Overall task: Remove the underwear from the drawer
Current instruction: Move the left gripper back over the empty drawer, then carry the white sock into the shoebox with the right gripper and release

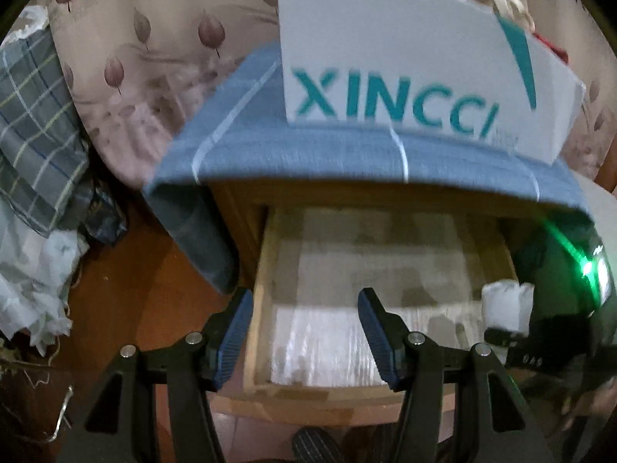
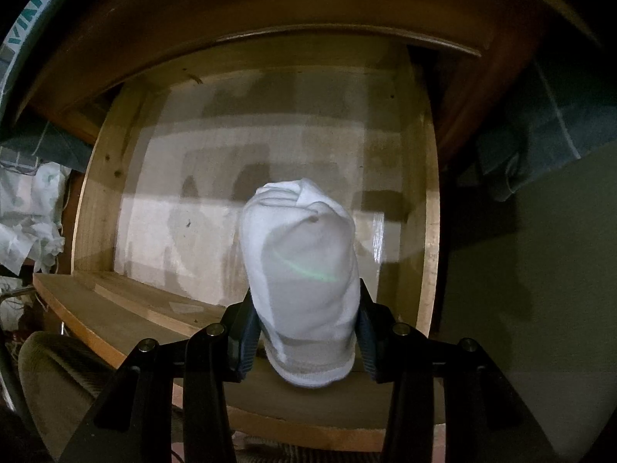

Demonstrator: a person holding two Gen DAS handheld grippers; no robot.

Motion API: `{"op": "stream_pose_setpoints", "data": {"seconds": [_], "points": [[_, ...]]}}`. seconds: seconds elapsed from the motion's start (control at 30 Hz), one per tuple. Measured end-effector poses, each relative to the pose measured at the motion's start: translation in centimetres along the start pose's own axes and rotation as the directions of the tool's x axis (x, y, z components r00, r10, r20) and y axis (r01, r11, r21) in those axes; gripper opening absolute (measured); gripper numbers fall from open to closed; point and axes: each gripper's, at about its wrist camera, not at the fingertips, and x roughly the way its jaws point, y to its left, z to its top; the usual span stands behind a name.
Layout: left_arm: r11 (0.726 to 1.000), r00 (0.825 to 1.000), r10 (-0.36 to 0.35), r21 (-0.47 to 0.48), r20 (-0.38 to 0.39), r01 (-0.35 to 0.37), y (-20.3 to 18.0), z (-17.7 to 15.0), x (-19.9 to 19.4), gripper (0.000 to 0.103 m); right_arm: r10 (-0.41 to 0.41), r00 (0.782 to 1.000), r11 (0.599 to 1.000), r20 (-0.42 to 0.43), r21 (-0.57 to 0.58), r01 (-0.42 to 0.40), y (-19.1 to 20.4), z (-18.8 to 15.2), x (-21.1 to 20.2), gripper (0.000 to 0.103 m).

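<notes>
Right gripper (image 2: 304,332): jaws closed on a rolled white underwear bundle (image 2: 302,270), blue pads pressing its two sides. The bundle stands up between the fingers, its folded end pointing away from the camera, a faint green light streak across it. It hangs over the open drawer (image 2: 96,193), above the near half of the drawer floor; whether it still touches the floor cannot be told.

Left gripper (image 1: 304,335): jaws about half open, nothing between the blue pads (image 1: 231,339). It sits over the near left corner of the drawer, one finger outside the left wall, the other over the pale lining. View is motion-blurred.

In the left wrist view the bundle (image 1: 507,303) shows at the drawer's right side, held by the right gripper (image 1: 513,337), a green light glaring behind it.

Drawer interior: pale, blotchy liner, wooden walls, no other contents seen.

On the cabinet top: blue cloth (image 1: 347,150) hanging over the left edge, with a white box (image 1: 405,46) lettered in teal standing on it. Far left: plaid fabric (image 1: 34,115) and crumpled white material.
</notes>
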Motion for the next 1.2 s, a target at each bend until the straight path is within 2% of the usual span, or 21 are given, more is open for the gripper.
{"op": "stream_pose_setpoints", "data": {"seconds": [0.23, 0.47, 0.67, 0.9, 1.2], "points": [[0.999, 0.999, 0.001, -0.043, -0.045, -0.003, 0.1, -2.3, 2.3, 0.058, -0.009, 1.0, 1.0, 0.009, -0.004, 0.009, 0.2, -0.1, -0.2, 0.041], [0.997, 1.0, 0.012, -0.076, -0.016, -0.013, 0.6, -2.4, 2.1, 0.058, 0.003, 1.0, 1.0, 0.021, 0.001, -0.003, 0.0, -0.2, -0.6, 0.041], [0.995, 1.0, 0.01, -0.098, 0.004, -0.01, 1.1, -2.4, 1.7, 0.058, 0.033, 0.997, 0.999, 0.063, 0.014, -0.033, -0.4, -0.3, -1.6, 0.041], [0.993, 1.0, -0.005, -0.115, -0.011, 0.003, 1.6, -2.4, 2.0, 0.058, 0.081, 0.991, 0.997, 0.106, 0.006, -0.082, -0.1, -0.5, -4.2, 0.041], [0.992, 1.0, -0.017, -0.124, -0.009, 0.016, 1.9, -2.4, 1.9, 0.058, 0.099, 0.982, 0.994, 0.16, -0.057, -0.091, 1.7, -0.6, -9.2, 0.041]]}}
